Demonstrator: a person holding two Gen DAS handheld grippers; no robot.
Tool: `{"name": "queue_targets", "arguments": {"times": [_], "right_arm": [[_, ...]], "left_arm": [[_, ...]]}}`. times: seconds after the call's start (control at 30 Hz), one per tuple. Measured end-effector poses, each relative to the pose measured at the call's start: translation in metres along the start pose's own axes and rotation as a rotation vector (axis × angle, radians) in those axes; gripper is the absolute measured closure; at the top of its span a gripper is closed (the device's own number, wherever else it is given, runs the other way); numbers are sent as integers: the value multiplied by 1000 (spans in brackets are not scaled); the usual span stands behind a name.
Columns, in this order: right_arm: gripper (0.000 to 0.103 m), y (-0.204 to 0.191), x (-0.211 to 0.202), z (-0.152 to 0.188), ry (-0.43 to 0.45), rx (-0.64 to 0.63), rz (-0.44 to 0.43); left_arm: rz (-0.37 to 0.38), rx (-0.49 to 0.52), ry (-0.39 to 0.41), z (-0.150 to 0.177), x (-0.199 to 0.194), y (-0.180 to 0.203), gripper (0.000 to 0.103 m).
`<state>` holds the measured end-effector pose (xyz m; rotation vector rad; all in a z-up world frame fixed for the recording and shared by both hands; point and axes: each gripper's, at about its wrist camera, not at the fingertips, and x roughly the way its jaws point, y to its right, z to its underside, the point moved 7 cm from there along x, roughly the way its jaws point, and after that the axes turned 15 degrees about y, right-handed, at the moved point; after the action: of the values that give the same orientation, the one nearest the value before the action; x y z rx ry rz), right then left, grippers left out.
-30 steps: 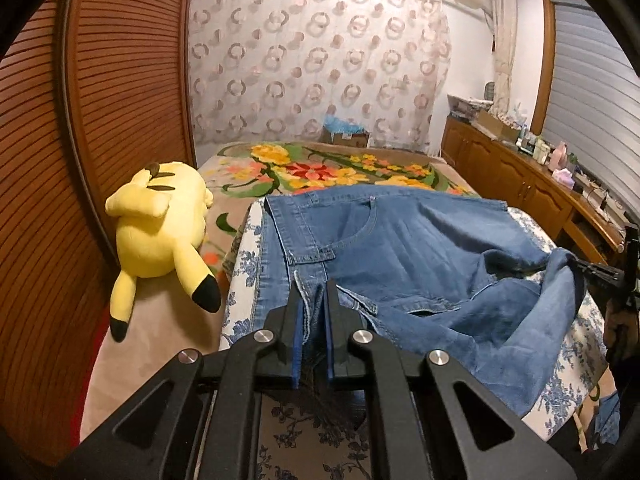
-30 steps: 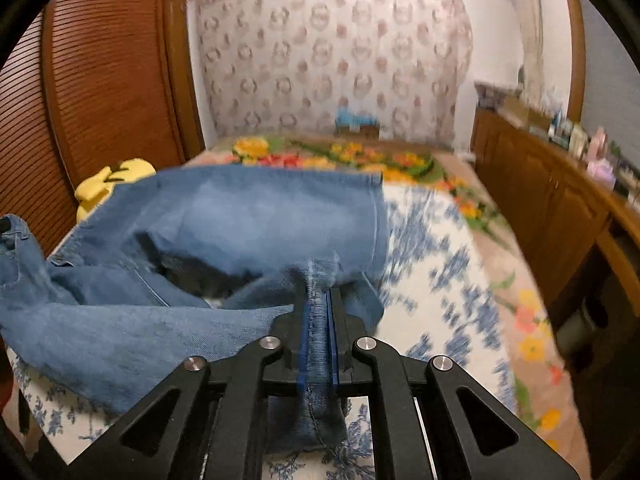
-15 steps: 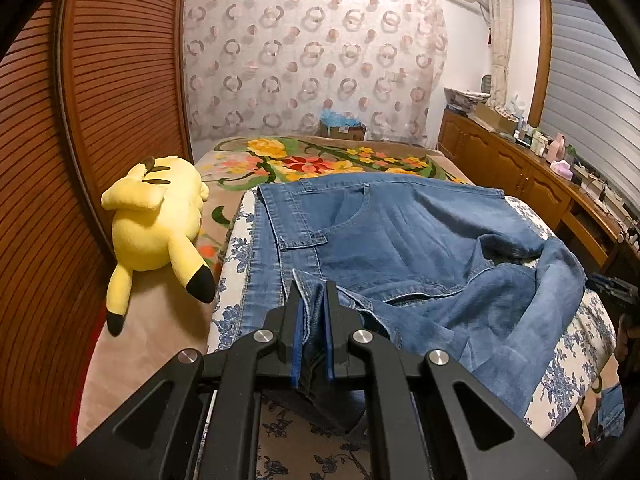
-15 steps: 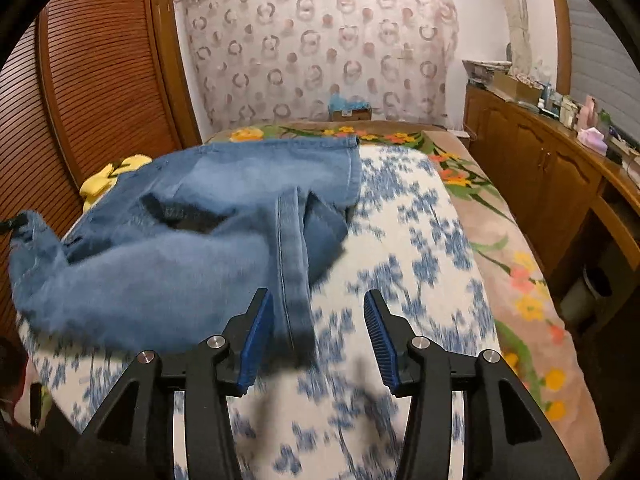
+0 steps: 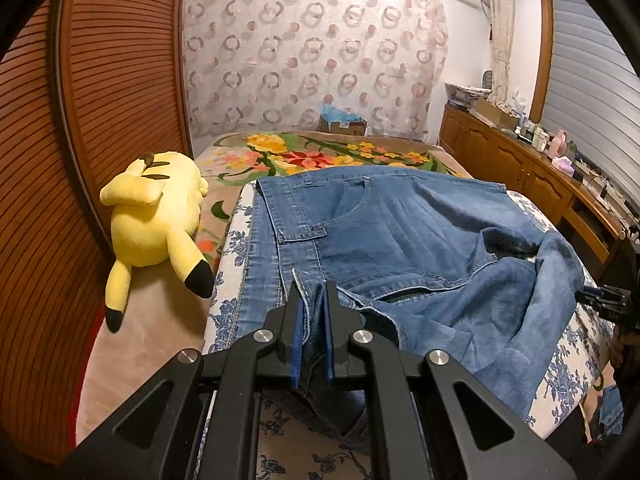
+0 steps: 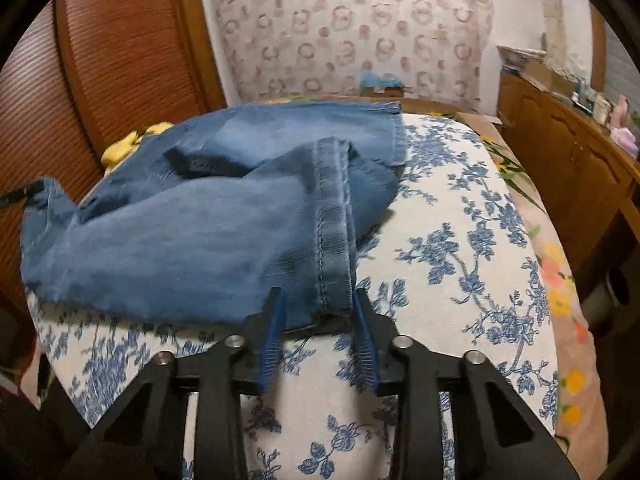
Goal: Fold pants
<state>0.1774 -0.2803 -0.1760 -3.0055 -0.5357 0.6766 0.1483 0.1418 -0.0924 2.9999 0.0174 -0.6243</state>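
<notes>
Blue jeans [image 5: 420, 232] lie across the bed, waist end on the left and one leg crumpled over the other. My left gripper [image 5: 313, 292] is shut on the near denim edge by the waist, and the cloth runs down between its blue pads. In the right wrist view the jeans [image 6: 180, 240] lie heaped, with a stitched leg hem [image 6: 334, 240] running toward me. My right gripper [image 6: 318, 300] straddles the end of that hem. Its jaws are closing, and a gap shows on both sides of the cloth.
A blue-flowered white pad [image 6: 460, 240] covers the near end of the bed, over a floral blanket [image 5: 320, 156]. A yellow plush toy [image 5: 156, 216] lies at the left, against louvred wooden doors [image 5: 100, 100]. A cluttered wooden sideboard [image 5: 520, 168] runs along the right.
The right gripper let go of the leg hem and opened. The leg dropped onto the bed. The jaws have since narrowed around the hem's end. The left gripper has kept its hold.
</notes>
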Motion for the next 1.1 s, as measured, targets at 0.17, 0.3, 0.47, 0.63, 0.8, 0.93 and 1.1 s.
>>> {"name": "queue_targets", "arguments": {"times": [0.17, 0.3, 0.47, 0.63, 0.8, 0.93, 1.1], "right_arm": [[94, -2, -21, -6, 56, 9, -39], [95, 6, -58, -32, 167, 22, -25], [96, 19, -101, -68, 289, 20, 3], [96, 29, -129, -97, 375, 20, 21], [96, 33, -117, -100, 362, 12, 40], [96, 35, -93, -98, 331, 22, 44], [96, 41, -69, -103, 267, 28, 48]], "left_arm": [[-7, -8, 41, -12, -5, 0, 93], [-18, -4, 85, -29, -13, 0, 94], [-32, -11, 136, -54, -21, -4, 94], [-33, -8, 166, -73, -19, -6, 94], [-35, 2, 158, -82, -6, -4, 94], [-42, 11, 135, -80, 13, -3, 94], [-50, 4, 84, -68, 45, -7, 93]]}}
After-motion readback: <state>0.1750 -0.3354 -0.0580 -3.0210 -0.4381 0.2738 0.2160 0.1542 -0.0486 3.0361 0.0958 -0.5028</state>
